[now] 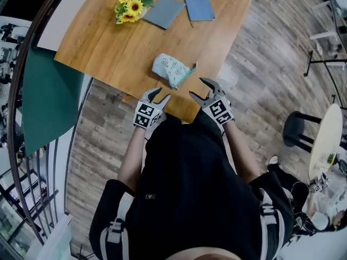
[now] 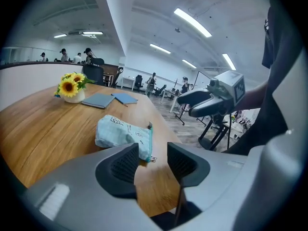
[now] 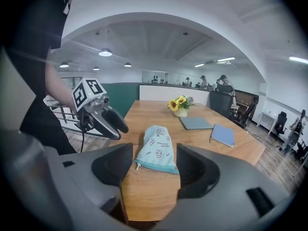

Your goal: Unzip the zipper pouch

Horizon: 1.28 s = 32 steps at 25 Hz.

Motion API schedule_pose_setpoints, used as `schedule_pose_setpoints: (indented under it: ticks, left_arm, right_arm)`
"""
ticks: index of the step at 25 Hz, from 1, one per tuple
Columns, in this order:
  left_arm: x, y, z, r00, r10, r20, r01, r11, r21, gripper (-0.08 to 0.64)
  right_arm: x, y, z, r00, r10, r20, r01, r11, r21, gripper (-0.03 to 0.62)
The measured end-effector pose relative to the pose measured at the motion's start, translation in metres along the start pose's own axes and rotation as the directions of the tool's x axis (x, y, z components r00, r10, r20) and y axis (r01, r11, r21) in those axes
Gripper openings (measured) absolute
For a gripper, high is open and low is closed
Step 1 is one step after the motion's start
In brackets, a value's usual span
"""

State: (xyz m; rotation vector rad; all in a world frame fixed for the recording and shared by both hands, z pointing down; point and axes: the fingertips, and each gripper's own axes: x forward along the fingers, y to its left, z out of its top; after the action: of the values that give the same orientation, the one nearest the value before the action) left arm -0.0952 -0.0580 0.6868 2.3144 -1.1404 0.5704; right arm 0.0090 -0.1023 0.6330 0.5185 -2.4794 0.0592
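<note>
A pale mint zipper pouch (image 1: 172,69) with small printed figures lies on the wooden table (image 1: 108,42) near its front corner. Its teal zipper edge (image 3: 153,166) faces me, and a small metal pull (image 3: 136,166) hangs at one end. My left gripper (image 1: 159,95) is over the table's front edge, just short of the pouch (image 2: 124,134), open and empty. My right gripper (image 1: 197,88) is beside it to the right, also open and empty, with the pouch (image 3: 156,148) lying ahead between its jaws but untouched. Each gripper shows in the other's view: the right gripper (image 2: 185,106) and the left gripper (image 3: 120,131).
At the table's far side stand a small vase of sunflowers (image 1: 130,5), a grey notebook (image 1: 164,11) and a blue notebook (image 1: 199,6). Wood-plank floor surrounds the table. A black stool (image 1: 297,129) and a round white table (image 1: 325,140) are off to the right.
</note>
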Motion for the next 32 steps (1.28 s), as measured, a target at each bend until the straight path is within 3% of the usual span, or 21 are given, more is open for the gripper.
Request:
schedule_pose_setpoints:
  ticks: [9, 18, 19, 21, 26, 32]
  left_arm:
    - [0.055, 0.013, -0.027, 0.991, -0.025, -0.130, 0.031, 0.999, 0.045, 0.183]
    - [0.084, 0.026, -0.030, 0.985, -0.018, -0.171, 0.019, 1.000, 0.004, 0.178]
    - [0.087, 0.028, -0.032, 0.983, -0.018, -0.181, 0.020, 1.000, 0.008, 0.159]
    - [0.089, 0.029, -0.036, 0.981, -0.024, -0.195, 0.026, 1.000, 0.007, 0.042]
    - [0.089, 0.029, -0.033, 0.981, -0.064, -0.185, 0.052, 0.996, -0.066, 0.008]
    - [0.079, 0.031, -0.009, 0.989, -0.097, -0.112, 0.079, 0.985, -0.152, 0.006]
  right_arm:
    - [-0.003, 0.000, -0.022, 0.999, 0.034, -0.039, -0.033, 0.999, 0.022, 0.282]
    - [-0.011, -0.017, -0.027, 0.998, 0.019, -0.055, -0.016, 0.999, 0.045, 0.279]
    - [-0.011, -0.018, -0.028, 0.998, 0.019, -0.056, -0.016, 0.999, 0.047, 0.279]
    - [-0.010, -0.018, -0.029, 0.998, 0.020, -0.056, -0.017, 0.999, 0.049, 0.278]
    - [-0.007, -0.018, -0.032, 0.998, 0.030, -0.056, -0.027, 0.998, 0.056, 0.276]
    - [-0.001, -0.018, -0.025, 0.999, 0.033, -0.041, -0.031, 0.998, 0.056, 0.272]
